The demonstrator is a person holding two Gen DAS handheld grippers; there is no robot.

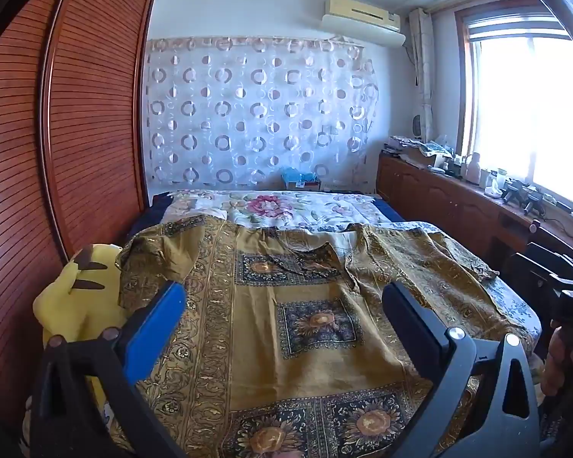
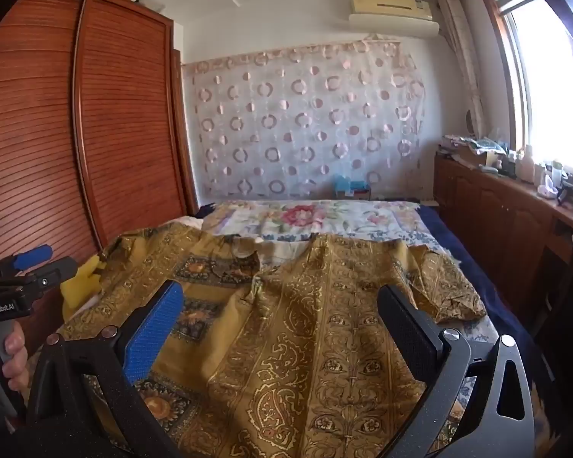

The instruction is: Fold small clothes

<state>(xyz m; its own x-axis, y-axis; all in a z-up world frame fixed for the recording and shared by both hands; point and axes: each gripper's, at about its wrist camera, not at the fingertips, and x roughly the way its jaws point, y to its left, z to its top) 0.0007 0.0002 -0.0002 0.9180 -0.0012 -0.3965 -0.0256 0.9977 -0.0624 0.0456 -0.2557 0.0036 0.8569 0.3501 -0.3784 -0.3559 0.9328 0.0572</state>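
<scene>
Bedroom, bed [image 1: 515,305]: gold shirt [image 1: 286,324] spread flat, collar toward frame top; both grippers [image 1: 282,320] [image 2: 279,324] wide, empty, at hem.

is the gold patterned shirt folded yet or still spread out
Spread out, not folded. The gold patterned shirt lies open across the bed, both sleeves out to the sides, collar at the far end.

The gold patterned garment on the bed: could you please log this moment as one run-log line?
garment: spread flat on bed, unfolded | left gripper: open, above garment | right gripper: open, above garment | plush toy: beside garment
</scene>
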